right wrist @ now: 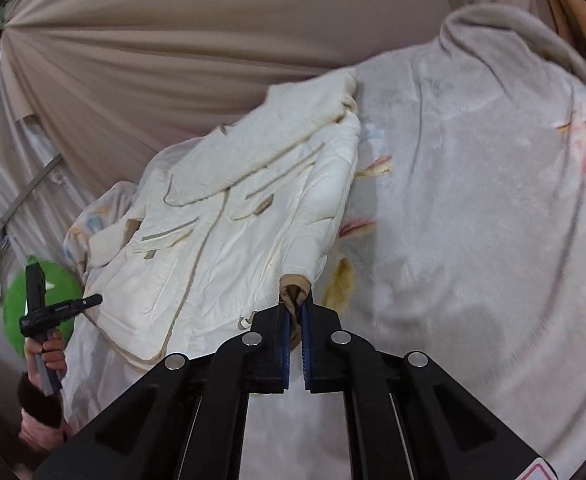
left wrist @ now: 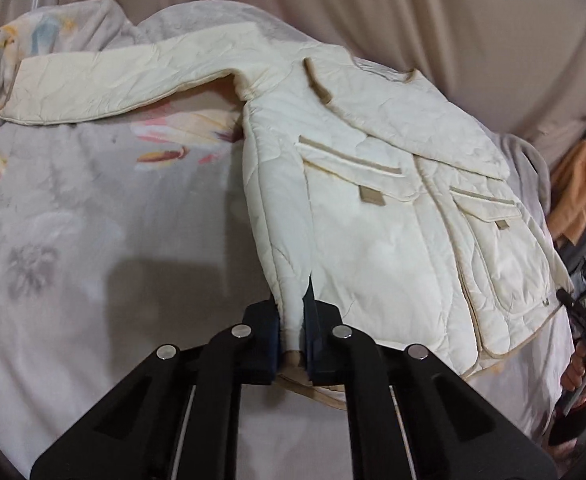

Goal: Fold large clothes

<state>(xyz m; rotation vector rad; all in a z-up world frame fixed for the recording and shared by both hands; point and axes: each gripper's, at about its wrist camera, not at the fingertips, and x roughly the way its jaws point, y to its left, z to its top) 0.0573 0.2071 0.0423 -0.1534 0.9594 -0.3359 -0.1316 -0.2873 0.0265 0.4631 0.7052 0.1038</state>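
- Two claws, each clamped on the hem of one cream quilted jacket (left wrist: pixel 373 208). From my left wrist: my left claw (left wrist: pixel 291 344) pinches a hem corner between its pads, cloth bunched in the narrow gap.
- Beyond that claw the jacket spreads front-up over a grey floral blanket (left wrist: pixel 73 220); one sleeve (left wrist: pixel 105 88) reaches far off to the left, the other lies folded across the chest.
- Two tan-trimmed pockets (left wrist: pixel 357 172) sit ahead and to the right.
- Far right, a hand (left wrist: pixel 583 372) grips the other tool's handle.
- From my right wrist: my right claw (right wrist: pixel 295 312) is closed on the tan hem edge (right wrist: pixel 293 286), which bulges above the blue pads.
- Ahead and left of it the jacket (right wrist: pixel 221 216) slopes away, lifted; the blanket (right wrist: pixel 473 200) lies to the right.
- Low left, a hand (right wrist: pixel 47 354) holds the other tool before something green (right wrist: pixel 17 304).
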